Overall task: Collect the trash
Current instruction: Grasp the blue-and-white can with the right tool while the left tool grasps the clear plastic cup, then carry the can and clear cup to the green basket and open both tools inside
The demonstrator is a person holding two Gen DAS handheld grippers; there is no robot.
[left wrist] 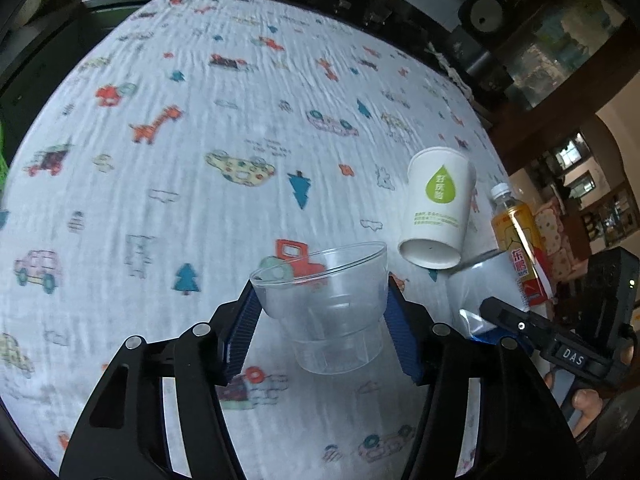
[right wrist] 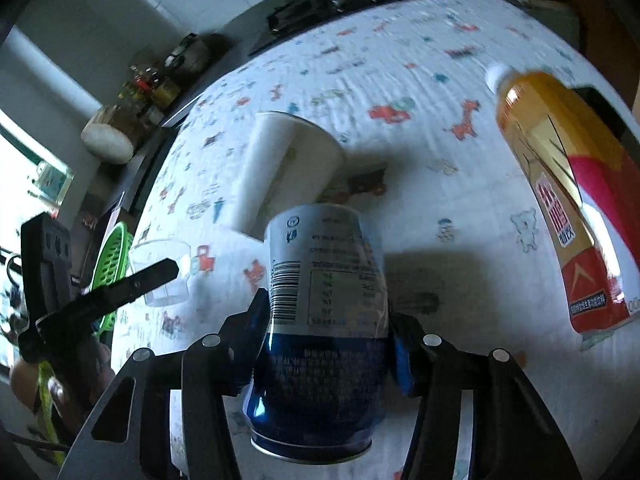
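Left hand-held gripper [left wrist: 320, 308] angled steeply down over the bench, its 2 blue pads [left wrist: 242, 328] pressed against the sides of a clear plastic cup [left wrist: 328, 300]. Just right of the cup, the right hand-held gripper [right wrist: 324, 344] tilts down the same way, jaws clamped on a blue can [right wrist: 320, 320]. Fingers of each hand [left wrist: 584, 404] wrap the grips.

Paper cup [left wrist: 438, 208] left of bottle [left wrist: 518, 240]; both on tablecloth [left wrist: 160, 200]
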